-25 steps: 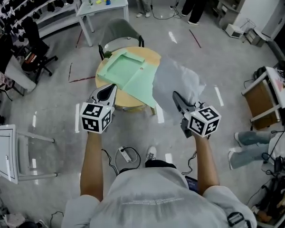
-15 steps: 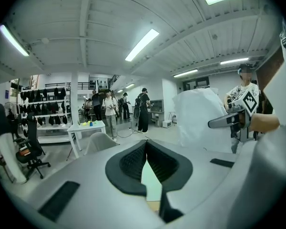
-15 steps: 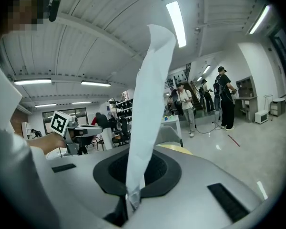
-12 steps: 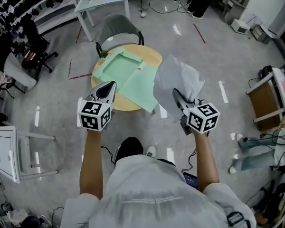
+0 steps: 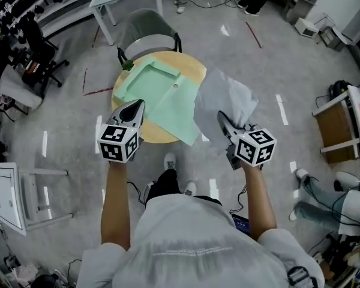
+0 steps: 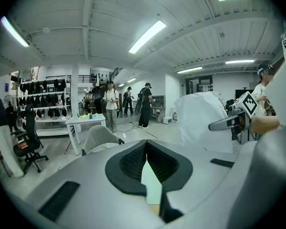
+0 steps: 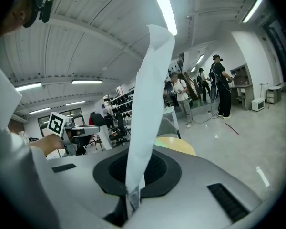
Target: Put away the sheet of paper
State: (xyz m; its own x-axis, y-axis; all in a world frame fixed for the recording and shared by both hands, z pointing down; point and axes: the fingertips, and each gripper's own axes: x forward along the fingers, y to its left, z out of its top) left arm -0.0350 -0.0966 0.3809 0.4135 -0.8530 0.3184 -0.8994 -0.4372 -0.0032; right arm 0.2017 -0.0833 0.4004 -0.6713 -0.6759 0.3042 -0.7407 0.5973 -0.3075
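So, going left to right. The left gripper (image 5: 134, 107) has its jaws closed tip to tip with nothing between them, and it hovers over the near edge of the round table (image 5: 195, 68). A green folder (image 5: 156, 90) lies spread across most of that tabletop, one corner hanging off the near side. At least it looks like a folder to me, since there's a flap along its far edge. A chair (image 5: 145, 29) sits behind the table.

The sheet of paper (image 5: 225, 98) isn't down on anything yet. It's up in the air just right of the table, standing upright and a bit crumpled. The right gripper (image 5: 222, 119) is clamped tight on its bottom edge, with the paper rising straight out of the jaws.

My read: this is the carry stage, paper picked up and on its way to the folder. Next move would be swinging it left over the green sheet and laying it flat. The empty left gripper will probably need to lift the flap or steady the folder.
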